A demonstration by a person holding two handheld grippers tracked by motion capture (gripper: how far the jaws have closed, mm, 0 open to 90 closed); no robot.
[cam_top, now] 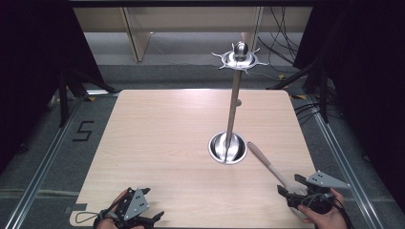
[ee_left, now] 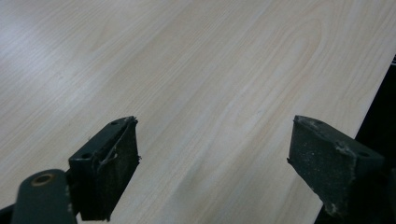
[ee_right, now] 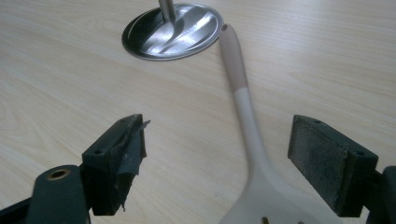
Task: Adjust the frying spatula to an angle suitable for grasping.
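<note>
A slotted spatula [cam_top: 267,164] with a cream blade and a pinkish handle lies flat on the wooden table [cam_top: 167,138]. Its handle tip points at the round base [cam_top: 228,148] of a steel utensil stand. In the right gripper view the spatula [ee_right: 247,126] runs up between the jaws, closer to the right-hand one, and neither pad touches it. My right gripper [cam_top: 289,184] [ee_right: 218,126] is open, low over the blade end. At the table's front left edge my left gripper [cam_top: 153,202] [ee_left: 215,123] stands open over bare wood with nothing between its fingers.
The stand's thin pole [cam_top: 233,102] rises from the base [ee_right: 173,30] to a hooked crown [cam_top: 240,58] with a ball on top. Dark floor, rails and cables surround the table. In the left gripper view the table's edge [ee_left: 373,93] lies close on the right.
</note>
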